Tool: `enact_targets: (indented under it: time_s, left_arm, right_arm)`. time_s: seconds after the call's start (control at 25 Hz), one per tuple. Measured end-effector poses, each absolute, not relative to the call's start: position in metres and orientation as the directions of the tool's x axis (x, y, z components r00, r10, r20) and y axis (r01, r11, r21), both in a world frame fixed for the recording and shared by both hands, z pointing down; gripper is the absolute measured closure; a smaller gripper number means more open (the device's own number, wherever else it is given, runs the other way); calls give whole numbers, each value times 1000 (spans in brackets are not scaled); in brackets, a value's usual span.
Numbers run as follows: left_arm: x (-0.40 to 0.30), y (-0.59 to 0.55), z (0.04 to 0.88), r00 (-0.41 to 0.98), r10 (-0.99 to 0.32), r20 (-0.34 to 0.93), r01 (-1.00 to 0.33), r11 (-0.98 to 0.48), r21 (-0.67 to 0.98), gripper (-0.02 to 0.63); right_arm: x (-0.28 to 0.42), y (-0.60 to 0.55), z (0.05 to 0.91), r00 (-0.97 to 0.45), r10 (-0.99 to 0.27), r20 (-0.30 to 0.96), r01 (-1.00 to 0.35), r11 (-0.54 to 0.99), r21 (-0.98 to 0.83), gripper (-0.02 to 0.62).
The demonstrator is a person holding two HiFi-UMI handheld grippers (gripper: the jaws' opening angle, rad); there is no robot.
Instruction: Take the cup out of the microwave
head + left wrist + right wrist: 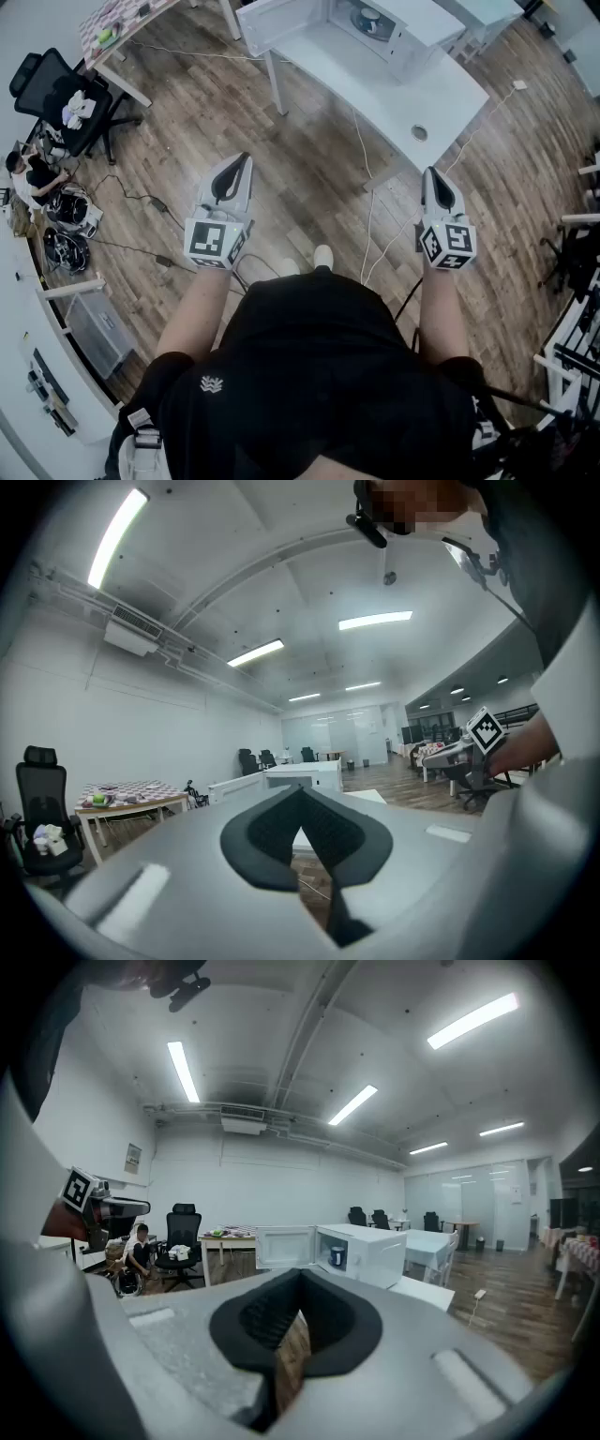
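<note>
A white microwave [380,28] stands on the far end of a white table [375,94], its door [272,23] swung open to the left. A blue cup [337,1256] sits inside the cavity; in the head view the cup [368,21] is only a small shape. Both grippers hang over the wooden floor, well short of the table, and hold nothing. My left gripper [244,159] is shut and points level toward the table. My right gripper [430,173] is shut too, aimed at the open microwave [375,1246] from a distance.
Cables [375,234] trail across the floor under the table. A black office chair [56,94] and a seated person [37,173] are at the far left, beside a table with a checkered cloth [112,28]. A storage box [98,328] sits low left. Chairs and racks [577,262] line the right.
</note>
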State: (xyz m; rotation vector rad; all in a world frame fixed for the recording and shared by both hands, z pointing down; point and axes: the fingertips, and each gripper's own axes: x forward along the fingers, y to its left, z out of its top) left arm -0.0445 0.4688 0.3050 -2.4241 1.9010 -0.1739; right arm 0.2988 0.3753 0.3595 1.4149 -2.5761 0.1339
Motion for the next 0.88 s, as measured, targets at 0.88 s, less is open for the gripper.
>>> enact_targets:
  time_s: [0.88]
  left_arm:
    - [1,393,309,221,-974,57,-962,-227,-150,603]
  right_arm:
    - [315,297,376,-571,-806,156,-819,573,-35,595]
